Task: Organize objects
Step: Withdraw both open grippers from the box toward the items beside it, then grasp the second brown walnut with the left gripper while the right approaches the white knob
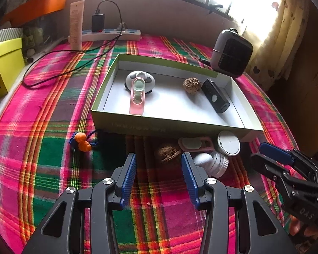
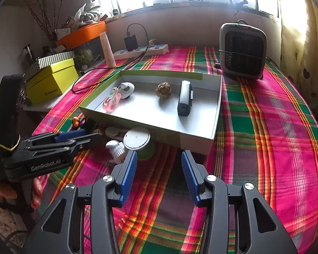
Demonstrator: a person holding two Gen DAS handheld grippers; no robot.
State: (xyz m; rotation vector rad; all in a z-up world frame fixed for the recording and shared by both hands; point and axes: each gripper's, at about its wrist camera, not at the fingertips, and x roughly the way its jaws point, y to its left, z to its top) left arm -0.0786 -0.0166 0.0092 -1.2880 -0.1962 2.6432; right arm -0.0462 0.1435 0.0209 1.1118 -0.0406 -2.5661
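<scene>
Left gripper point(image 1: 158, 176) and right gripper point(image 2: 159, 174) wide apart, empty. Walnut point(image 1: 168, 152) crowded against tray point(image 1: 176, 127); fingers may knock neighbours.

1. A tabletop point(image 1: 53, 97) covered in pink, green and orange plaid cloth carries everything.
2. An open shallow box point(image 1: 169, 126) sits at its middle.
3. Before the box lie a walnut point(image 1: 168, 153), a white lid point(image 1: 229, 145) and an orange toy point(image 1: 81, 141).
4. Behind the box stand a heater point(image 1: 232, 53) and a power strip point(image 1: 112, 35).
</scene>
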